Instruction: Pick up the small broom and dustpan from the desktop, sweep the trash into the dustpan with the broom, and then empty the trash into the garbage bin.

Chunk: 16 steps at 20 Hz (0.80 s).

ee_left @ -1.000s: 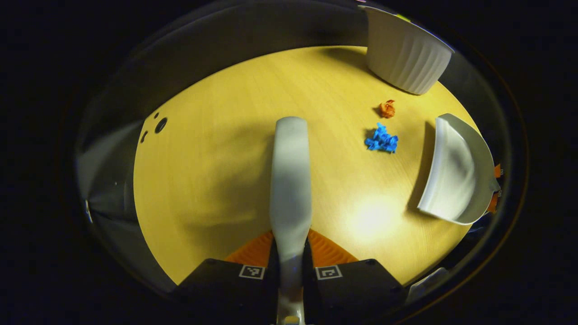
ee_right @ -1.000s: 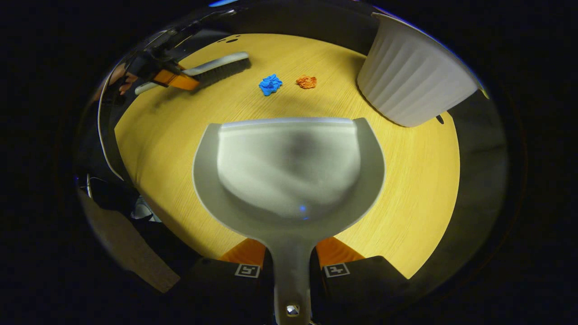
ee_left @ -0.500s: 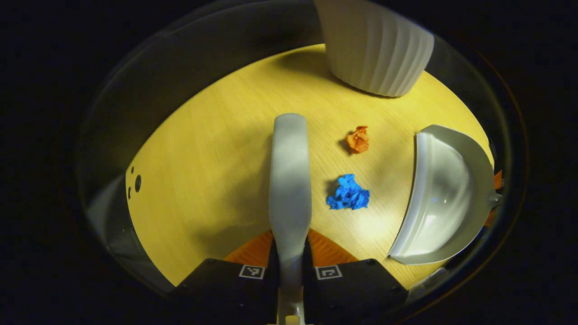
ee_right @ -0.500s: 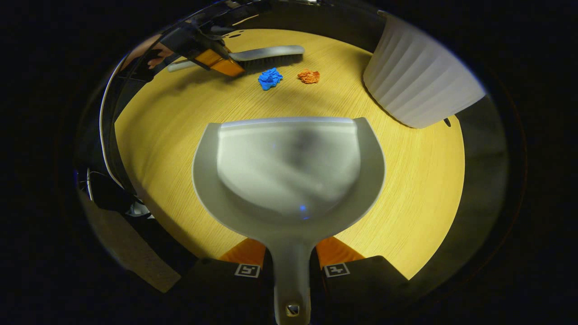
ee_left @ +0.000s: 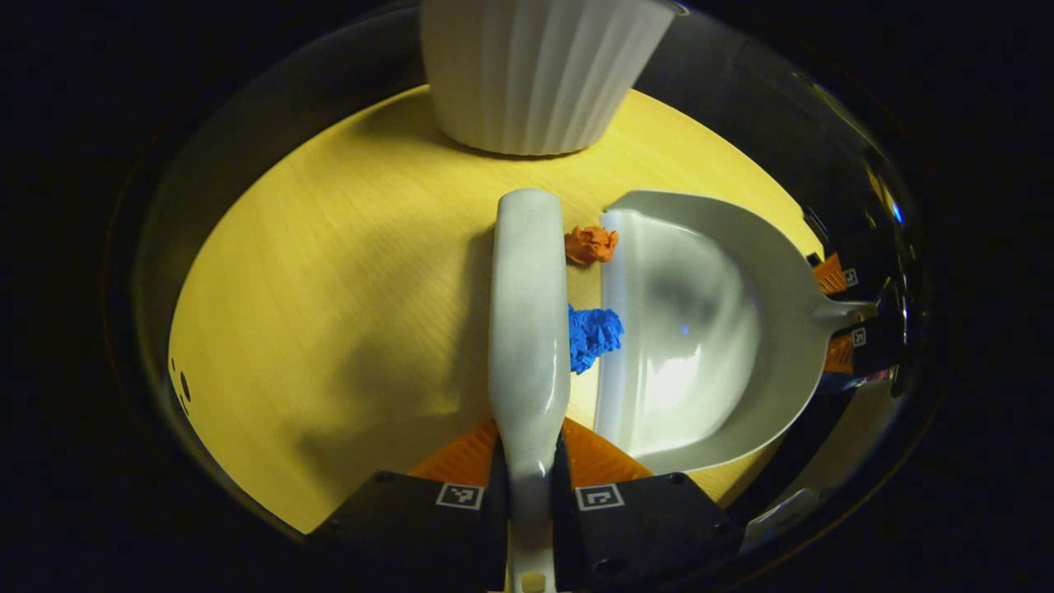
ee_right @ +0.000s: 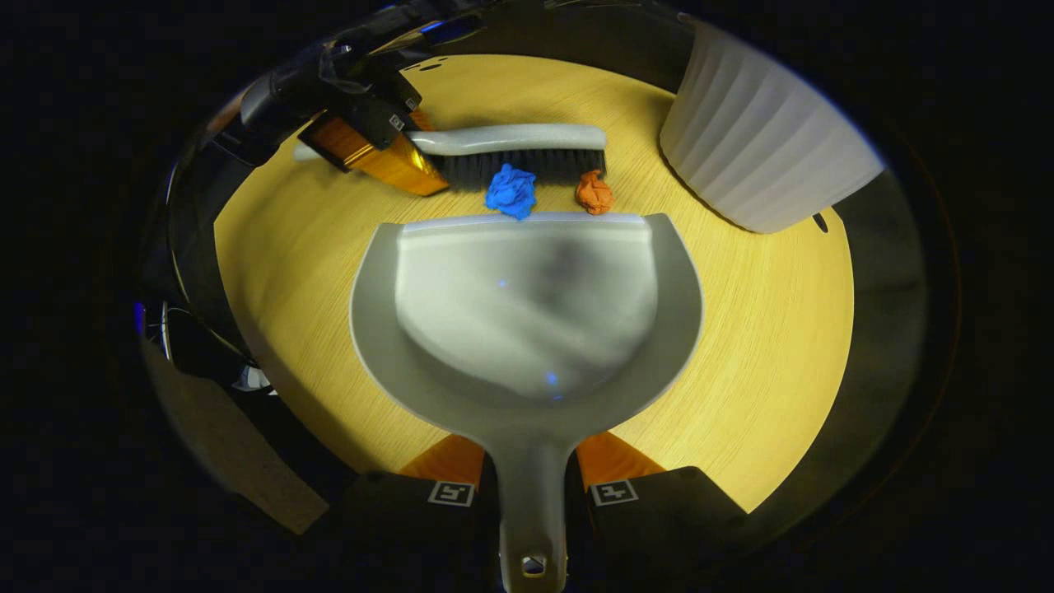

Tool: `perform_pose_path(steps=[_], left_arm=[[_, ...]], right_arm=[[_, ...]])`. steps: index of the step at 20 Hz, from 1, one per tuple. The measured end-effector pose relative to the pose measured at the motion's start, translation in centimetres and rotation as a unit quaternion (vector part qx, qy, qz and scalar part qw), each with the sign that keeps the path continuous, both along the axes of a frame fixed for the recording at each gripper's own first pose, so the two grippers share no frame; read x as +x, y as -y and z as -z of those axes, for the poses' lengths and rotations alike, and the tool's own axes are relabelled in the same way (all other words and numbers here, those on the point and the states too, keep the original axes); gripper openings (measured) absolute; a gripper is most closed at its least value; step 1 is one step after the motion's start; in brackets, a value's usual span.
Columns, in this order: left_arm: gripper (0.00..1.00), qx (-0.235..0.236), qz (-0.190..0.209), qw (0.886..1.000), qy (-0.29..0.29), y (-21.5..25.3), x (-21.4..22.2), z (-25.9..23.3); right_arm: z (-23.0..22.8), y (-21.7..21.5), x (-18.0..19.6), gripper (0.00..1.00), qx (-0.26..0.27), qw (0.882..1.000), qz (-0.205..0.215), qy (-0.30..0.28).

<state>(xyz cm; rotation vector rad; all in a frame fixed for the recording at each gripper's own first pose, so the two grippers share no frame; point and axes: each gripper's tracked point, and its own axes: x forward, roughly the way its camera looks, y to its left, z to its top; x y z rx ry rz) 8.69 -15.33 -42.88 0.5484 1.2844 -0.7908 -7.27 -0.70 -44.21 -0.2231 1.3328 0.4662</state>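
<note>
- My left gripper (ee_left: 529, 461) is clamped on the broom (ee_left: 527, 313) by its handle, both fingers pressing its sides; the broom runs straight ahead of the camera, low over the table (ee_left: 329, 313).
- In the right gripper view I see that same left gripper (ee_right: 387, 156) reaching in from the far left, angled down, with the broom (ee_right: 510, 140) lying level and its dark bristles facing the dustpan.
- My right gripper (ee_right: 531, 486) grips the dustpan (ee_right: 527, 313) by its handle, fingers closed on either side; the pan's front lip sits down on the table (ee_right: 766, 346).
- In the left gripper view the right gripper (ee_left: 848, 317) enters from the right edge, holding the dustpan (ee_left: 700, 329) with its mouth turned toward the broom.
- Blue paper wad (ee_right: 510, 191): caught between bristles and pan lip, touching the lip. In the left gripper view the wad (ee_left: 593, 336) is against the broom's side.
- Orange paper wad (ee_right: 594, 192): also between bristles and lip, beside the blue one, nearer the broom's tip.
- White ribbed bin (ee_right: 766, 148): stands upright on the table beyond the dustpan's right corner, apart from it.
</note>
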Motion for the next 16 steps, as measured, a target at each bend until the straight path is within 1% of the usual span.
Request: perform_pose_path(steps=[3, 4, 5, 6, 7, 8, 9, 10, 11, 12, 15, 16], left_arm=[[0.26, -0.019, 0.025, 0.999, -0.033, 1.4, -2.1, -0.5], [0.28, -0.023, 0.026, 0.999, -0.04, 1.6, -2.5, -0.6], [0.24, -0.024, 0.026, 0.999, -0.038, 1.7, -2.5, -0.8], [0.24, -0.023, 0.021, 0.999, -0.029, 1.6, -2.4, -1.3], [0.25, -0.024, 0.008, 0.999, -0.024, 1.5, -2.5, -1.7], [0.25, -0.031, -0.006, 0.999, -0.023, 1.8, -2.9, -2.2], [0.26, -0.04, -0.021, 0.999, -0.022, 1.9, -3.3, -2.7], [0.26, -0.045, -0.036, 0.998, -0.012, 1.6, -3.2, -2.9], [0.26, -0.043, -0.057, 0.997, 0.004, 1.1, -2.9, -3.3], [0.26, -0.044, -0.082, 0.995, 0.023, 0.1, -2.6, -3.7], [0.27, -0.056, -0.163, 0.982, 0.08, -3.0, -0.6, -6.8], [0.27, -0.055, -0.184, 0.977, 0.092, -3.8, -1.3, -7.0]], right_arm=[[0.2, 0.1, -0.2, 0.36, 0.005, 1.0, -0.004, 0.008], [0.4, 0.4, -0.6, 0.36, 0.008, 1.0, -0.004, 0.012], [0.2, 0.2, -0.2, 0.36, 0.009, 1.0, -0.003, 0.015], [0.5, 0.3, -0.2, 0.41, 0.013, 1.0, 0.001, 0.02], [1.0, 0.5, -0.4, 0.41, 0.016, 1.0, 0.006, 0.024], [1.2, 0.7, -0.2, 0.36, 0.02, 0.999, 0.014, 0.032], [1.3, 0.9, 0.0, 0.36, 0.025, 0.999, 0.023, 0.04], [1.9, 1.2, 0.1, 0.36, 0.028, 0.998, 0.035, 0.047], [2.0, 1.7, 0.2, 0.41, 0.027, 0.997, 0.045, 0.054], [1.2, 1.8, 0.0, 0.36, 0.026, 0.996, 0.056, 0.059], [-1.3, 2.5, -0.5, 0.36, 0.026, 0.993, 0.088, 0.071], [-2.5, 2.9, -0.8, 0.41, 0.024, 0.992, 0.099, 0.07]])
